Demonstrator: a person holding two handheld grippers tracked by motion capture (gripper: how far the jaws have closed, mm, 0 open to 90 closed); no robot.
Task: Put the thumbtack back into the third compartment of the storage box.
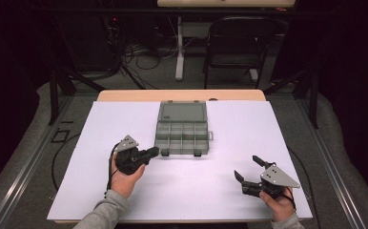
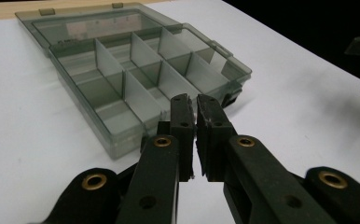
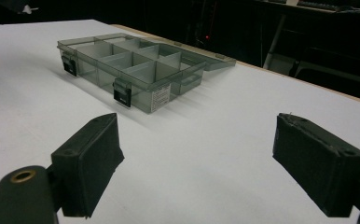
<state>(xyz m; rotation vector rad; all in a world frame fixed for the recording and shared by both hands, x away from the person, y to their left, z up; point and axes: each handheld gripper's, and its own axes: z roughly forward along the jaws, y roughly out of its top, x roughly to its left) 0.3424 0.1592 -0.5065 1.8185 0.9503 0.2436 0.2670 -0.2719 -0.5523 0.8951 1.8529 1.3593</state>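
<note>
A clear grey compartment box (image 1: pixel 182 133) lies open on the white table top (image 1: pixel 230 191), its lid folded flat behind it and its compartments looking empty. My left gripper (image 1: pixel 157 151) is shut with nothing between its jaws, tips just off the box's front left corner. In the left gripper view the shut gripper (image 2: pixel 196 105) points at the box (image 2: pixel 136 79) near its front edge. My right gripper (image 1: pixel 248 168) rests open near the front right of the table. In the right gripper view its gripper (image 3: pixel 197 163) stands wide apart over bare table, the box (image 3: pixel 131 70) farther off.
The white sheet covers a wooden table (image 1: pixel 182 95) whose far edge shows behind the box. A dark folding chair (image 1: pixel 237 45) and a white table leg (image 1: pixel 179 47) stand beyond it, with cables on the floor. Two black latches (image 3: pixel 122 95) hang on the box's front wall.
</note>
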